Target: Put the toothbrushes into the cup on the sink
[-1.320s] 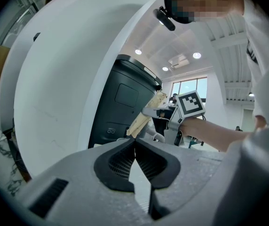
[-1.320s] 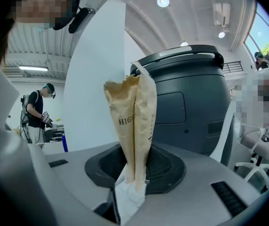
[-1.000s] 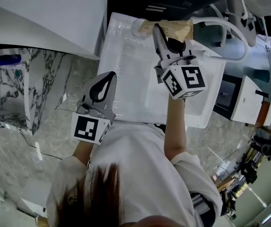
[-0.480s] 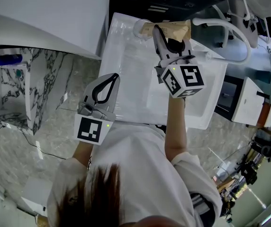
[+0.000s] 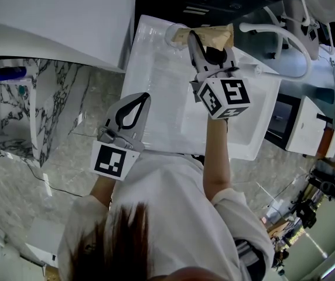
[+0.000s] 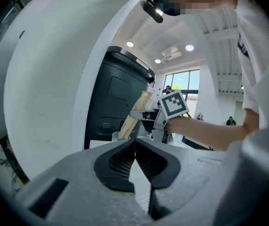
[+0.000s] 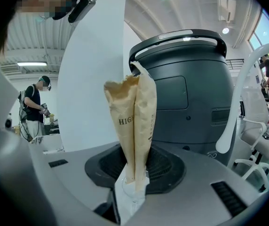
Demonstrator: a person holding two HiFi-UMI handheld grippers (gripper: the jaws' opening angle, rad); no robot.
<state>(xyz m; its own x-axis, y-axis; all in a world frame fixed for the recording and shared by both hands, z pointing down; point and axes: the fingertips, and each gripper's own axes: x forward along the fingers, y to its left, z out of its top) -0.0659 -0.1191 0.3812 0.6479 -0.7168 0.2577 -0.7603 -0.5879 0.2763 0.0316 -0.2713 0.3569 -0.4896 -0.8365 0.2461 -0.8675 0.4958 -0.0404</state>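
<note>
My right gripper (image 5: 210, 48) is shut on two tan paper-wrapped toothbrushes (image 5: 209, 36) held over the far end of the white sink (image 5: 156, 104). Their left end reaches the rim of a clear cup (image 5: 171, 35) on the sink's far corner. In the right gripper view the two packets (image 7: 134, 121) stand upright out of the jaws of the right gripper (image 7: 133, 175). My left gripper (image 5: 140, 98) hangs shut and empty over the sink's near left edge. In the left gripper view, past the left gripper (image 6: 135, 149), I see the cup (image 6: 116, 136) with the packets (image 6: 135, 113) at it.
A white curved faucet (image 5: 281, 33) arches over the sink's right side. A dark grey machine (image 7: 186, 93) stands behind the sink and a white wall panel (image 5: 56, 22) to its left. The floor (image 5: 56, 151) is marbled. A person (image 7: 35, 108) stands in the background.
My left gripper has edged slightly toward the sink. The right gripper keeps the packets at the cup in almost the same place.
</note>
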